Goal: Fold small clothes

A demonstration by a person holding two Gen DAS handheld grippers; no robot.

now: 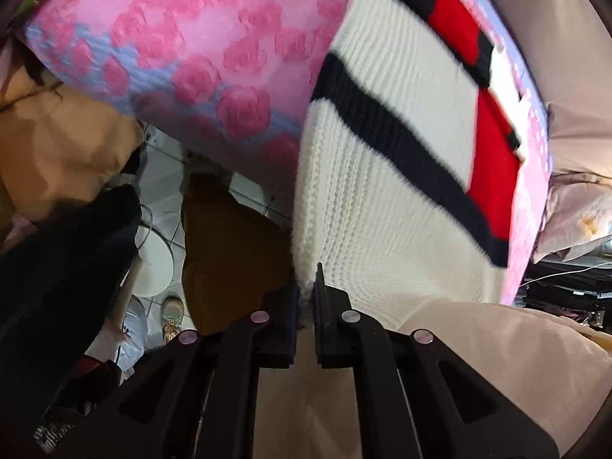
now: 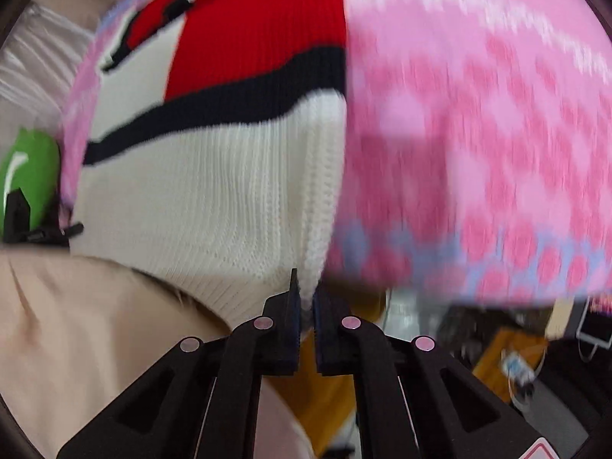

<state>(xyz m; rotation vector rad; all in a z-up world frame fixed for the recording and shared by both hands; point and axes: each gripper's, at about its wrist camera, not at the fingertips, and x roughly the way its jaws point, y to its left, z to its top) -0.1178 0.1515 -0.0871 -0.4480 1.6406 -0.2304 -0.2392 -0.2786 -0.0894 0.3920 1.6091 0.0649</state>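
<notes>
A small white knit sweater [image 1: 386, 191] with navy stripes and red blocks lies over a pink rose-patterned cloth [image 1: 183, 38]. My left gripper [image 1: 305, 294] is shut on the sweater's white near-left edge. In the right wrist view the same sweater [image 2: 214, 199] hangs toward me, and my right gripper [image 2: 305, 298] is shut on its white near-right corner. The pink cloth [image 2: 478, 134] fills the right of that view, blurred. The left gripper [image 2: 23, 214] shows at the far left there, with a green handle.
A beige garment or cushion [image 1: 478, 363] lies under the sweater's near edge, also in the right wrist view [image 2: 76, 325]. Below the surface's edge are a tiled floor, a mustard cloth [image 1: 229, 252], a black item [image 1: 65, 267] and a white round stool [image 1: 153, 260].
</notes>
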